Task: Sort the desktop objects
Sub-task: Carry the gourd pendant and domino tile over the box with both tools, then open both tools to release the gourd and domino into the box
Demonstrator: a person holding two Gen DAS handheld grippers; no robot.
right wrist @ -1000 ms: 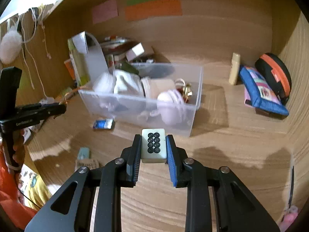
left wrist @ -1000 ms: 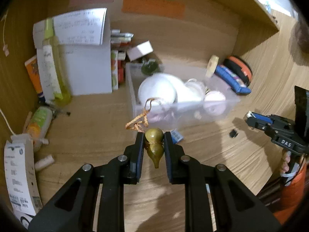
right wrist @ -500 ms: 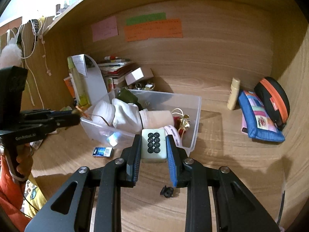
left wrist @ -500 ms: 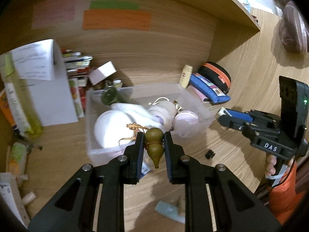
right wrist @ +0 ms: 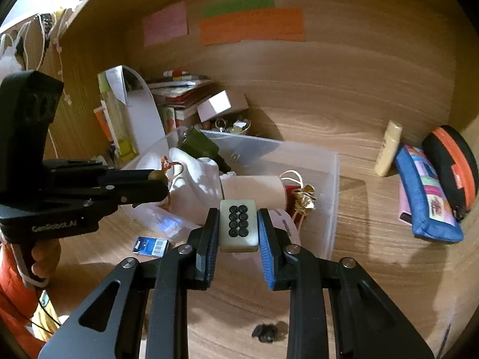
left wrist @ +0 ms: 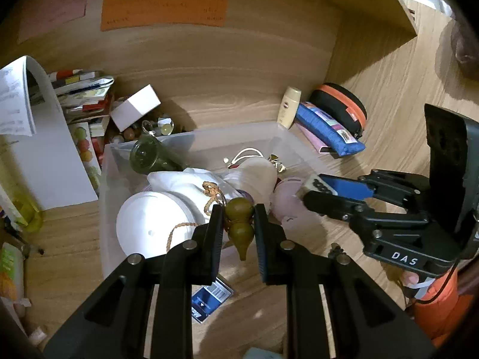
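My left gripper (left wrist: 239,224) is shut on an olive gourd charm (left wrist: 240,226) with an orange braided cord, held over the near edge of the clear plastic bin (left wrist: 104,197). My right gripper (right wrist: 238,226) is shut on a cream mahjong tile (right wrist: 238,226) with black circles, held above the bin's front wall (right wrist: 330,224). The bin holds white cloth items (left wrist: 155,224), a white roll (right wrist: 254,191), a dark green bottle (right wrist: 200,146) and a gold trinket (right wrist: 304,197). The right gripper also shows in the left wrist view (left wrist: 317,191), the left gripper in the right wrist view (right wrist: 161,184).
A blue pouch (right wrist: 428,197), a black and orange case (right wrist: 452,164) and a cream tube (right wrist: 389,149) lie right of the bin. Books, a white box (right wrist: 221,104) and papers stand at back left. A blue card (right wrist: 151,245) and a black clip (right wrist: 265,332) lie on the desk.
Both grippers have moved forward and closer to the bin, each still holding its object. They now hang over the bin's near edge, closer to each other.
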